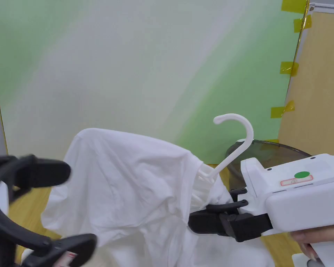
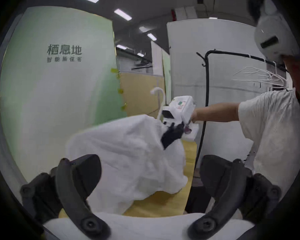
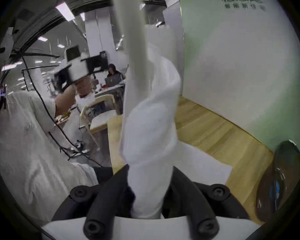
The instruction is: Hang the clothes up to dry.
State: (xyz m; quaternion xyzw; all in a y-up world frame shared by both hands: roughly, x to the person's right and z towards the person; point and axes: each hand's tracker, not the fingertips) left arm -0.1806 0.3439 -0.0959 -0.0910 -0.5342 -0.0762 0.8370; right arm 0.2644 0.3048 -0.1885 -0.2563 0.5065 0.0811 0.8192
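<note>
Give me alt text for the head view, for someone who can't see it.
The right hand-held gripper is shut on a white T-shirt draped over a white plastic hanger, held up before a green and white wall. The left hand-held gripper is open at the lower left.

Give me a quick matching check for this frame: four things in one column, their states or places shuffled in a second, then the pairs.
Things:
1. left tool
2. right tool
3. white hanger
4. white shirt

States:
A. shut on white cloth
B. draped over the hanger
C. open, holding nothing
D. hook pointing up, free of any rail

Pairs: 1-C, 2-A, 3-D, 4-B
</note>
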